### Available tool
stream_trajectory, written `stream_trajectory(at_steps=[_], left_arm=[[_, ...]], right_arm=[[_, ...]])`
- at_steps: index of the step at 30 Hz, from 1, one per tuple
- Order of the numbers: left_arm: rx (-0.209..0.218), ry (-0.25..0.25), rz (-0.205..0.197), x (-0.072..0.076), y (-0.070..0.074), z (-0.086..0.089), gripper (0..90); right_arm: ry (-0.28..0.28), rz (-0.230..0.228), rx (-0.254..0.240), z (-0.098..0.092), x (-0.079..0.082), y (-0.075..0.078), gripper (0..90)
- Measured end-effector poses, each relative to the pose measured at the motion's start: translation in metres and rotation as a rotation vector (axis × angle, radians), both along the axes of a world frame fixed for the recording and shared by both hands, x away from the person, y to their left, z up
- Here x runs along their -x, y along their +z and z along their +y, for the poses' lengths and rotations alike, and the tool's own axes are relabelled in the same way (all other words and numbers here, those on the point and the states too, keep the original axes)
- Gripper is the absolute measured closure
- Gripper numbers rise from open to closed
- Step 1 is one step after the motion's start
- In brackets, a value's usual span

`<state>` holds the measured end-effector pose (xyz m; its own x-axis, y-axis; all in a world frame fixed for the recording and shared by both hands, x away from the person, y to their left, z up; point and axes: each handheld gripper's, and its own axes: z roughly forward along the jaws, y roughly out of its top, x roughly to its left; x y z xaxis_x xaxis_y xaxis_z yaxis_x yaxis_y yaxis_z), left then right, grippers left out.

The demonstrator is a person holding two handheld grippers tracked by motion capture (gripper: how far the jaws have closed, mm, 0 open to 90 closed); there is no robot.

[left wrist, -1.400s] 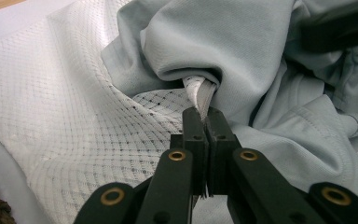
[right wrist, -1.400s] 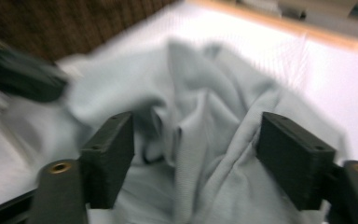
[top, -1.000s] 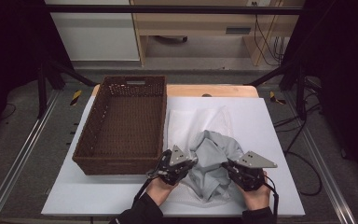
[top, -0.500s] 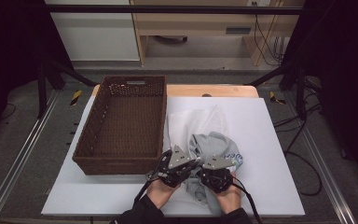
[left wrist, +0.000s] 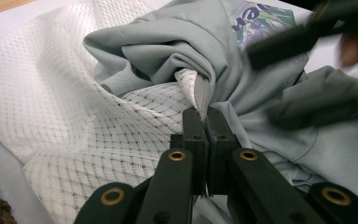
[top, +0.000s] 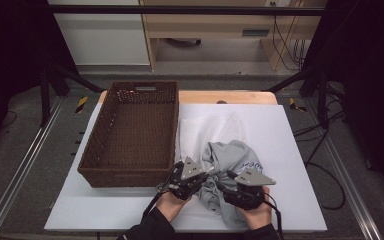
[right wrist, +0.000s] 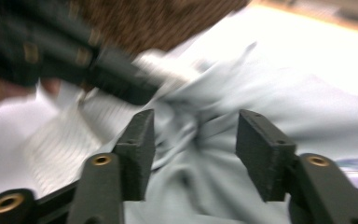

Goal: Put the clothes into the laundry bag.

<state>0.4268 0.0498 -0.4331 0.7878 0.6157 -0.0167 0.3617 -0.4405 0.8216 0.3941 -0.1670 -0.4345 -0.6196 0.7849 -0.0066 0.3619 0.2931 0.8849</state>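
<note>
A grey garment (top: pixel 235 155) with a printed patch lies crumpled on a white mesh bag (top: pixel 205 125) on the table. My left gripper (top: pixel 209 176) is shut on the mesh bag's edge (left wrist: pixel 189 81), with a fold of grey cloth (left wrist: pixel 177 42) pinched alongside it (left wrist: pixel 207 114). My right gripper (top: pixel 226 177) sits just to its right, over the garment. Its jaws have just been opening and stand apart (right wrist: pixel 196 116) above bunched grey cloth (right wrist: pixel 270 88), pads not pressing on it. The right gripper view is blurred; the left gripper (right wrist: pixel 74 60) shows dark at its upper left.
A brown wicker basket (top: pixel 127 175) with nothing in it stands left of the bag, its front corner near my left hand. The white table top (top: pixel 290 130) stretches bare to the right of the garment. Table legs and cables lie beyond the far edge.
The right gripper swung left to meet the left gripper, carrying grey cloth over, then drew back a little to the right and opened. The left gripper stayed put, still shut.
</note>
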Motion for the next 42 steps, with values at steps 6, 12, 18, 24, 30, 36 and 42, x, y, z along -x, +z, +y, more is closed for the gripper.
stream_trajectory(at_steps=[6, 12, 18, 24, 30, 36, 42], left_arm=[[-0.006, -0.001, 0.001, 0.000, -0.002, 0.000, 88.2], [-0.016, -0.005, 0.000, 0.000, -0.003, -0.001, 88.2], [-0.019, -0.001, 0.002, -0.001, -0.004, -0.001, 88.1], [-0.019, 0.011, -0.006, -0.002, -0.004, 0.001, 88.2], [0.018, 0.021, -0.006, -0.002, 0.004, 0.004, 88.3], [0.066, -0.003, -0.040, 0.007, 0.021, 0.005, 88.5], [0.031, -0.032, -0.036, 0.010, 0.017, -0.001, 88.4]], right_arm=[[-0.143, 0.009, -0.009, -0.031, -0.015, 0.005, 30.5], [-0.140, 0.130, 0.090, -0.027, -0.035, -0.025, 39.4], [-0.079, 0.131, 0.061, -0.029, -0.031, -0.018, 84.3], [-0.030, 0.068, 0.038, -0.030, -0.016, 0.004, 87.7], [0.110, 0.028, -0.016, -0.014, 0.003, 0.021, 87.7], [0.183, 0.100, 0.081, 0.031, -0.006, -0.008, 87.3], [0.005, 0.091, 0.135, 0.032, -0.030, -0.036, 86.1]])
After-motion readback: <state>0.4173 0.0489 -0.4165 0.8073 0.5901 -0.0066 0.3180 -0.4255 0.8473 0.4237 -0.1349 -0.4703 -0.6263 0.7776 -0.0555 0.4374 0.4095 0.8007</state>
